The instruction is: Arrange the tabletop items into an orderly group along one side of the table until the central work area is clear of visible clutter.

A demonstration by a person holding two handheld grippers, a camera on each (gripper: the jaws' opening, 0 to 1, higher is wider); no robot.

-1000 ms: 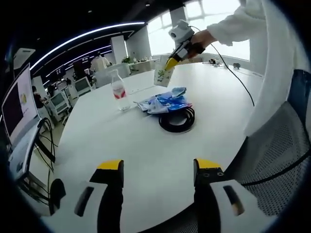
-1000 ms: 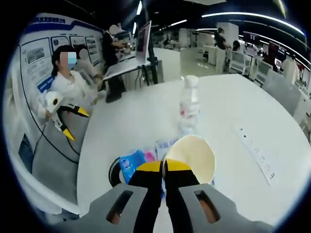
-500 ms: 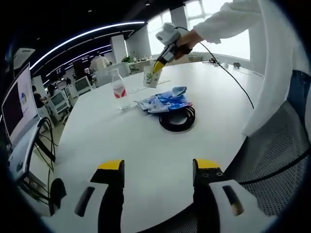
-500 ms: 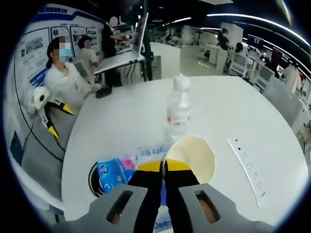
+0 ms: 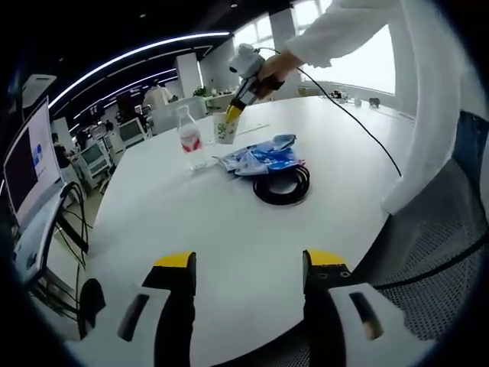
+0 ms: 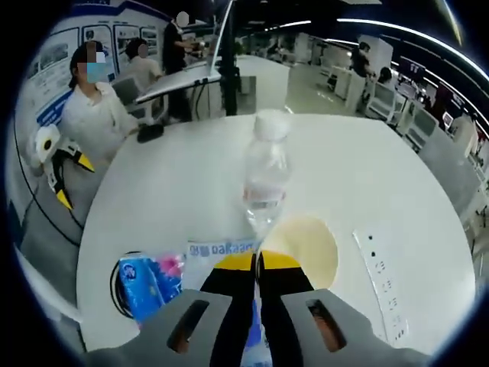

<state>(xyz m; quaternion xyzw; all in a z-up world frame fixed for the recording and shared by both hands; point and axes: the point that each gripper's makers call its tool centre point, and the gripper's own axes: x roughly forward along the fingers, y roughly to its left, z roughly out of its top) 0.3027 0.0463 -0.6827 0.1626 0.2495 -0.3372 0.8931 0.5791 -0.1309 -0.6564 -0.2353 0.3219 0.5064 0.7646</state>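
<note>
Right gripper carries a paper cup toward a water bottle on a white desk.

The right gripper [image 6: 257, 264] pinches the rim of the paper cup [image 6: 306, 248], jaws pressed together on it. Just ahead stands the water bottle [image 6: 265, 180]; blue packets [image 6: 149, 279] over a black cable coil [image 5: 280, 186] lie left. The left gripper [image 5: 244, 267] hangs spread, well back. Best to lower the cup upright beside the bottle, then release.
</note>
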